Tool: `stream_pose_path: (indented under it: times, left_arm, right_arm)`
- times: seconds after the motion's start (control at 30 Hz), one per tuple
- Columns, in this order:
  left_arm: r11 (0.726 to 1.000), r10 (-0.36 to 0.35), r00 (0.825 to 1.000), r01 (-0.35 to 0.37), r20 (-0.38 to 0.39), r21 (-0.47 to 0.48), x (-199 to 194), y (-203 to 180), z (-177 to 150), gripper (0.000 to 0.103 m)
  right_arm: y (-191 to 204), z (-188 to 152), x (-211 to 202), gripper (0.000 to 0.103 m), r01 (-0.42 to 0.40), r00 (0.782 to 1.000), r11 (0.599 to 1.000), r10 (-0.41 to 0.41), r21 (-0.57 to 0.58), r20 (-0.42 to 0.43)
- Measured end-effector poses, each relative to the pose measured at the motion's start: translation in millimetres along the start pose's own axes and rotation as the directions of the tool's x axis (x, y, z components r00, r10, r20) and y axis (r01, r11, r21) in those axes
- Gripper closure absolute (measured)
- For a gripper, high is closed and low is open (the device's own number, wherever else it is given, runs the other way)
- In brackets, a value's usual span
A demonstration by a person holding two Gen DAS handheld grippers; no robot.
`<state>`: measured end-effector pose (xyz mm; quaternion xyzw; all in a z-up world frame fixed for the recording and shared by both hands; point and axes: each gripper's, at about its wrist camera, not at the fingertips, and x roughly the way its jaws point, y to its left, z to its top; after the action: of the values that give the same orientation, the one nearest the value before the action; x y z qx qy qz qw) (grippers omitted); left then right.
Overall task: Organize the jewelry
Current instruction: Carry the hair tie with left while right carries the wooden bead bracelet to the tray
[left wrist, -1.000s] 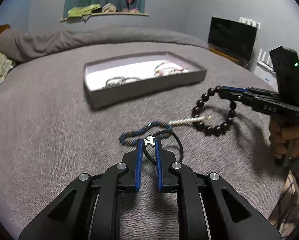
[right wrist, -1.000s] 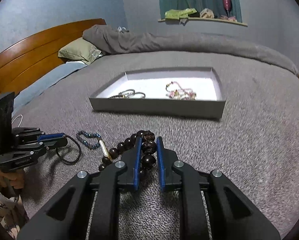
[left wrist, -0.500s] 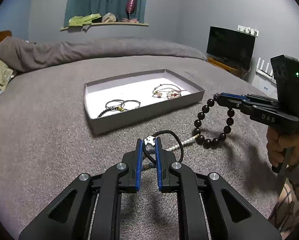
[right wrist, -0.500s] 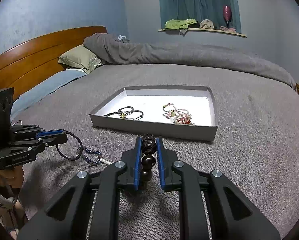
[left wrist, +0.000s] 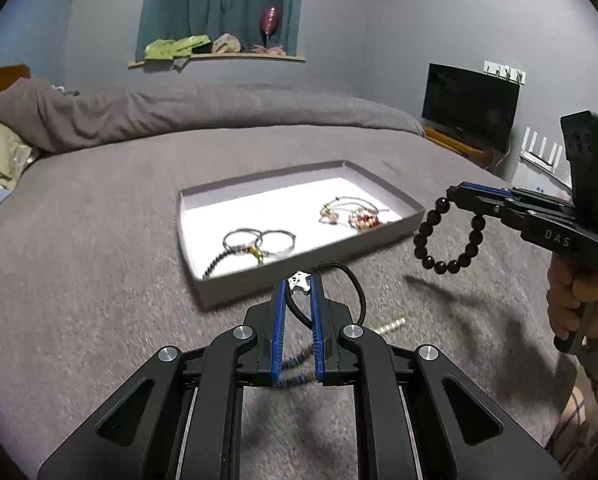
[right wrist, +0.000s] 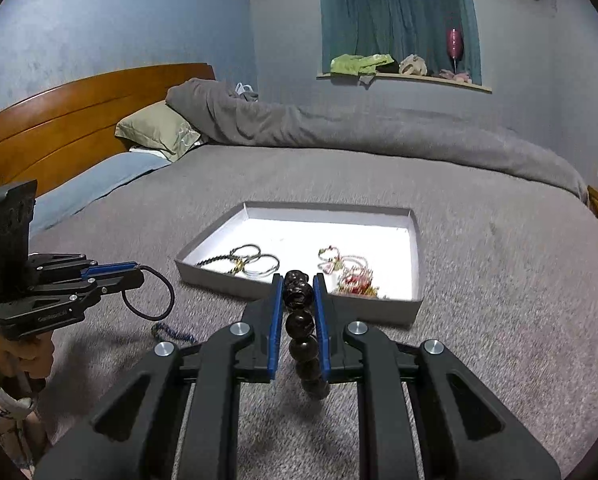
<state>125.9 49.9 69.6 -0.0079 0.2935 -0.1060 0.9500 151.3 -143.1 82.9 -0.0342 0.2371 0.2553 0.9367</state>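
Note:
A shallow grey tray (left wrist: 413,209) (right wrist: 415,248) with a white floor lies on the grey bed. In it are thin bracelets (left wrist: 259,242) (right wrist: 255,260) on the left and pink beaded ones (left wrist: 355,214) (right wrist: 349,276) on the right. My left gripper (left wrist: 298,286) (right wrist: 137,270) is shut on a black cord bracelet (left wrist: 357,294) (right wrist: 159,296) with a silver charm, lifted just before the tray's near wall. My right gripper (right wrist: 297,282) (left wrist: 453,192) is shut on a dark wooden bead bracelet (right wrist: 305,324) (left wrist: 447,236), which hangs in the air right of the tray.
A blue beaded bracelet (right wrist: 173,332) (left wrist: 295,364) with a pale bead strand (left wrist: 391,325) lies on the blanket under my left gripper. A rolled duvet (right wrist: 339,128), pillow (right wrist: 155,130) and wooden headboard (right wrist: 59,116) are behind. A TV (left wrist: 471,106) stands at the right.
Both grippers have risen off the blanket and moved toward the tray, each carrying its bracelet. The blue beaded bracelet stays on the bed.

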Motion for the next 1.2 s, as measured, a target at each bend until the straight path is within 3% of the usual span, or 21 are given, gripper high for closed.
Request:
stream_pose_path:
  times: [0.4,0.7,1.03,1.2]
  left_arm:
    - [0.999,0.035,0.999,-0.035,0.013,0.001,26.1,11.9,37.8,0.09]
    - [0.999,0.042,0.999,-0.042,0.006,-0.019,53.9,17.3,54.1,0.09]
    - [0.998,0.038,0.999,-0.04,-0.03,-0.055,84.8,25.2,52.3,0.09]
    - [0.996,0.031,0.997,-0.037,-0.071,-0.083,101.3,33.5,44.5,0.09]
  right_arm:
    - [-11.2,43.4,18.8,0.088,-0.013,0.999,1.0,0.012,0.016,0.033]
    - [-11.2,65.0,56.0,0.088,-0.015,1.0,0.999,0.015,0.03,0.001]
    - [-17.5,54.7,103.2,0.088,-0.018,0.997,0.997,0.024,0.074,-0.074]
    - [-33.2,39.8,118.0,0.088,0.02,0.993,0.994,-0.008,0.107,-0.114]
